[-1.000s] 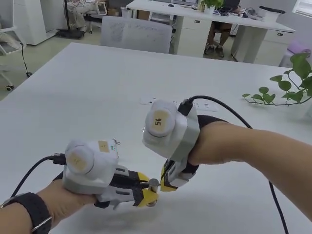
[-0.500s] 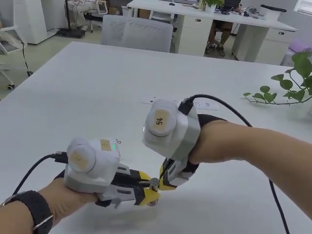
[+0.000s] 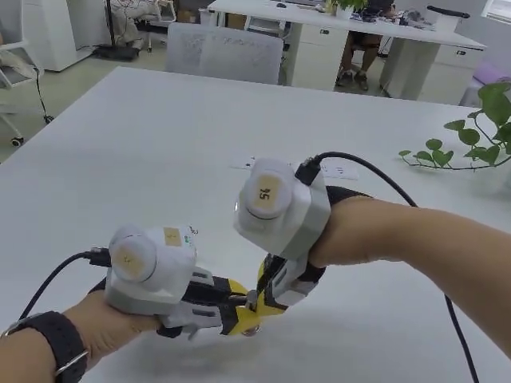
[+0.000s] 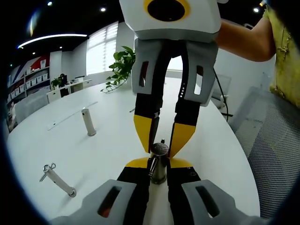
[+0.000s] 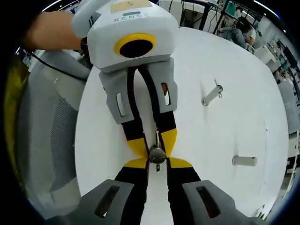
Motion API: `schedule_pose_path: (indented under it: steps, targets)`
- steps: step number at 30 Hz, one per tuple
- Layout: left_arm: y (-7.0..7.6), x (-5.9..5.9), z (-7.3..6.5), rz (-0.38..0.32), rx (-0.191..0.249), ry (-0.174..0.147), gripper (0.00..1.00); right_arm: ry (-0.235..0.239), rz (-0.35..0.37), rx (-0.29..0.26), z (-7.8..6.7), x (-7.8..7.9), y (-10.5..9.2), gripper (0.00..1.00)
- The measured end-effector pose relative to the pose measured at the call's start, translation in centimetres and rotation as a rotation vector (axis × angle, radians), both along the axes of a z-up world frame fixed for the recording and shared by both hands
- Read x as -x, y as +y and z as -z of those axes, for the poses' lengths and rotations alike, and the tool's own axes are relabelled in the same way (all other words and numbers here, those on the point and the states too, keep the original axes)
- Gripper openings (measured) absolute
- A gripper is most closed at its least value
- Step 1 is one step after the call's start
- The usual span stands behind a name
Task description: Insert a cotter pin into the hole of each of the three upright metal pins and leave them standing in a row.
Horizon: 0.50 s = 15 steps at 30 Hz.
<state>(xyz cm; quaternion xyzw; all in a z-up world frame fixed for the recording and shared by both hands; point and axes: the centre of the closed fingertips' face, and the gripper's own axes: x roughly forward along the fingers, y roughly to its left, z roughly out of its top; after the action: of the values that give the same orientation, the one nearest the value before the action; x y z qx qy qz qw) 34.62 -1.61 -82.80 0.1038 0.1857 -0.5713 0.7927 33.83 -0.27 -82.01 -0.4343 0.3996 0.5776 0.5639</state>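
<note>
My left gripper (image 4: 159, 165) is shut on a short metal pin (image 4: 159, 161) and holds it upright just above the white table (image 3: 160, 144). My right gripper (image 5: 157, 161) comes at the pin head (image 5: 157, 154) from the other side, shut on a thin cotter pin (image 4: 161, 141) at the top of the pin. In the head view the two grippers meet tip to tip near the table's front, left gripper (image 3: 242, 316) and right gripper (image 3: 263, 298). A second pin (image 4: 87, 122) stands upright on the table. A third pin (image 4: 58, 176) lies flat with a cotter pin through its end.
A leafy plant (image 3: 479, 136) reaches in over the table's right edge. A small paper label (image 3: 335, 169) lies mid-table behind the right hand. A grey chair (image 3: 223, 52) stands at the far edge. Cables trail from both grippers.
The right gripper has tilted and shifted slightly left, bringing its tips closer over the head of the held pin. The left gripper has stayed in place.
</note>
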Motion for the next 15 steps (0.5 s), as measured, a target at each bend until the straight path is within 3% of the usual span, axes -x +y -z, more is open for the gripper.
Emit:
schedule_pose_path:
  steps: [15]
  targets:
    - [0.0, -0.09, 0.04, -0.01, 0.001, -0.003, 0.14, 0.011, 0.017, -0.066, 0.16, 0.26, -0.61, 0.21]
